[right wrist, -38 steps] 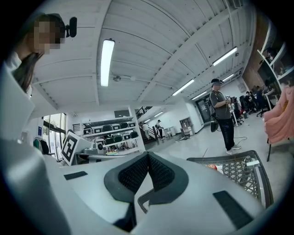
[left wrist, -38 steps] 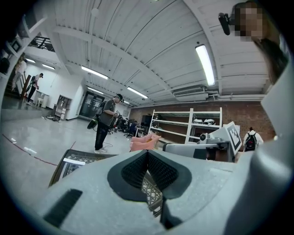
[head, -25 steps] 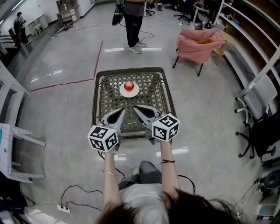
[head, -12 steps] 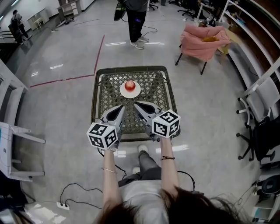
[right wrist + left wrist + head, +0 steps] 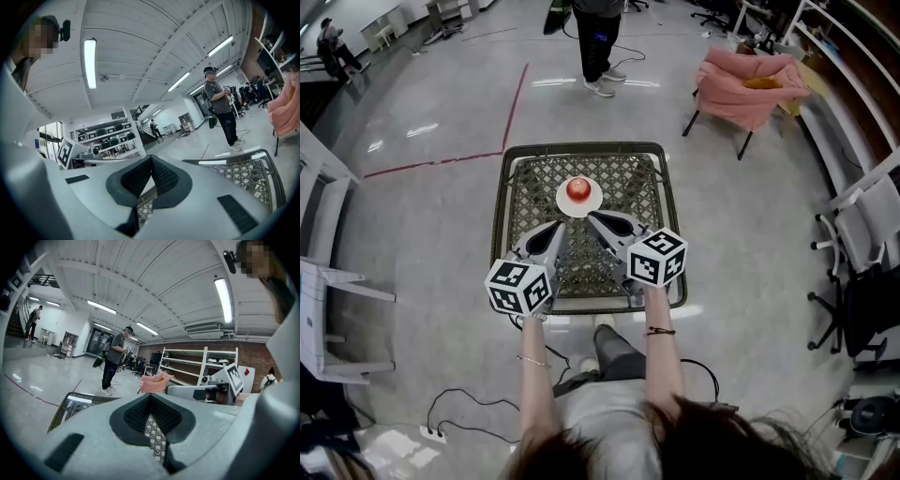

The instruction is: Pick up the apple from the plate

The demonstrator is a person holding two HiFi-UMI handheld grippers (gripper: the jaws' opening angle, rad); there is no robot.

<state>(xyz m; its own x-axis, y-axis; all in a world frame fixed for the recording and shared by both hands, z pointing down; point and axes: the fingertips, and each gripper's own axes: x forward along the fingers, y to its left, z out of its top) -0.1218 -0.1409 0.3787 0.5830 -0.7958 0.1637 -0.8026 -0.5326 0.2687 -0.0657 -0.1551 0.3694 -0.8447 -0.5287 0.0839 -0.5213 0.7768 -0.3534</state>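
A round red apple (image 5: 577, 188) sits on a small white plate (image 5: 592, 205) at the far middle of the dark metal lattice surface (image 5: 630, 183). The left gripper (image 5: 557, 228) and right gripper (image 5: 593, 218) hover just near of the plate. Each has its fingers (image 5: 135, 414) pressed together and holds nothing.

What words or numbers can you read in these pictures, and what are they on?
None: no words or numbers can be read anywhere.
The marker cube on the left gripper and the one on the right gripper show only black-and-white squares, no letters.
The apple and plate bear no print.
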